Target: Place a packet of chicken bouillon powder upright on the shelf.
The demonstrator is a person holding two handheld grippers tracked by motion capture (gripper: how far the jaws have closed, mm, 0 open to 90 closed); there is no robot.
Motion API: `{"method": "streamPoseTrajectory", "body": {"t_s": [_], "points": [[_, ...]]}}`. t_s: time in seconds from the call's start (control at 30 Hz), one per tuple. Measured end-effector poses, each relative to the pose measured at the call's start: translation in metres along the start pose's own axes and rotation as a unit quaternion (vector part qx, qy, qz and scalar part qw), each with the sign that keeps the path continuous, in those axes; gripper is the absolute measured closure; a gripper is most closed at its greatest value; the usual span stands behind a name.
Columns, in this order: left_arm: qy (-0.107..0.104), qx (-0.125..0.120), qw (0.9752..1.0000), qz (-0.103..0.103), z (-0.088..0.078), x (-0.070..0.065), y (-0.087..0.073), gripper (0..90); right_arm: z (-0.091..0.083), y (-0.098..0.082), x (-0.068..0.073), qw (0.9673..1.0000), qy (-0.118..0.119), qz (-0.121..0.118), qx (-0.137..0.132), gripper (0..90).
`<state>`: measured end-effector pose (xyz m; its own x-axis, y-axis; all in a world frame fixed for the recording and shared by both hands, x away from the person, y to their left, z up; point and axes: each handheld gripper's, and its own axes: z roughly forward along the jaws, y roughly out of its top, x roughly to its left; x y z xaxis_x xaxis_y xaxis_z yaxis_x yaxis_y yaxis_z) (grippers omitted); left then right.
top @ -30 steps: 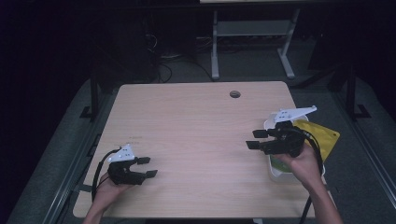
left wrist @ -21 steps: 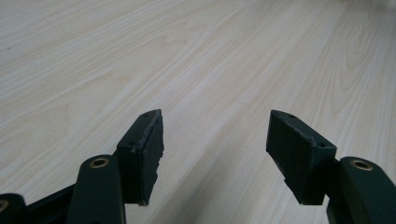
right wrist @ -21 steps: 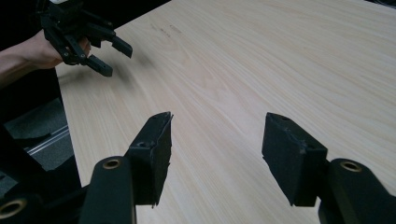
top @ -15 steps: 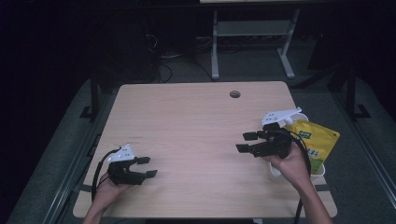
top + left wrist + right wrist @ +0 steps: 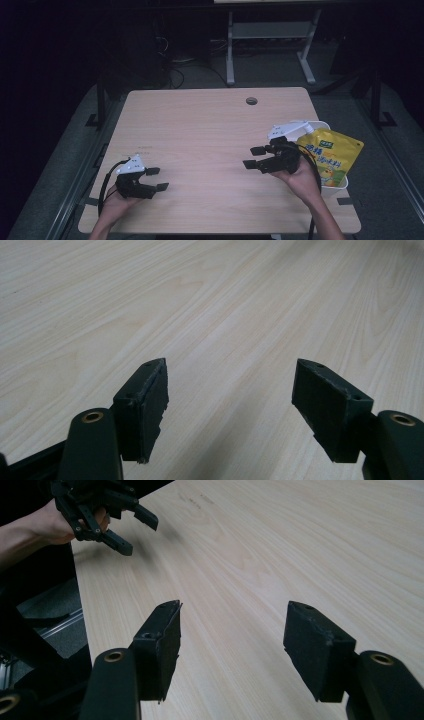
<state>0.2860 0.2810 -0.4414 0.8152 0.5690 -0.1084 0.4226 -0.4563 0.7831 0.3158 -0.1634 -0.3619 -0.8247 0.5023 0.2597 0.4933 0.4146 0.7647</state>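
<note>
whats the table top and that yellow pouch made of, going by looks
Table top: pale wood or wood-look laminate, matte, with fine straight grain lines in both gripper views. Yellow pouch: probably flexible printed plastic film, slightly glossy, sitting in a white bin.

**Room and Furniture Around the Work Surface**

The table (image 5: pixel 200 130) has a pale wood-grain top with rounded corners. A round cable port (image 5: pixel 251 101) is set near its far edge, well beyond the right gripper (image 5: pixel 255 157). The top directly ahead of the left gripper (image 5: pixel 157 179) is bare wood.

The floor (image 5: pixel 65 150) is dark grey and runs along both sides of the table. A metal rail (image 5: pixel 82 180) lies on it just outside the left gripper's side. Beyond the far edge stands a light grey metal frame (image 5: pixel 270 35) with splayed feet. Loose dark cables (image 5: pixel 180 75) lie on the floor beside it.

Lighting is dim; the far room is nearly black.
</note>
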Motion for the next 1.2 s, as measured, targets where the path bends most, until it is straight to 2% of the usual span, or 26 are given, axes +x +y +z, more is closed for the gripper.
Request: {"method": "streamPoseTrajectory", "body": {"t_s": [0.23, 0.6, 0.87, 0.97, 1.2], "points": [[0.001, 0.000, 1.0000, 0.001, 0.000, -0.001, 0.000, 28.5, 0.014, -0.003, 0.002, 0.9999, 0.008, -0.003, 0.010, 38.2], [0.001, 0.003, 1.0000, 0.003, 0.002, -0.002, 0.001, 27.1, 0.029, -0.008, 0.003, 0.9996, 0.016, 0.001, 0.023, 35.9], [-0.001, 0.005, 1.0000, 0.003, 0.003, -0.002, 0.001, 26.6, 0.037, -0.015, 0.004, 0.9994, 0.025, 0.005, 0.023, 35.8], [-0.001, 0.006, 1.0000, 0.003, 0.003, -0.002, 0.001, 26.4, 0.041, -0.017, 0.005, 0.9990, 0.028, 0.006, 0.033, 34.7], [0.000, 0.005, 1.0000, 0.003, 0.003, -0.003, 0.001, 26.1, 0.050, -0.019, 0.010, 0.9985, 0.038, 0.003, 0.039, 34.8]]}}
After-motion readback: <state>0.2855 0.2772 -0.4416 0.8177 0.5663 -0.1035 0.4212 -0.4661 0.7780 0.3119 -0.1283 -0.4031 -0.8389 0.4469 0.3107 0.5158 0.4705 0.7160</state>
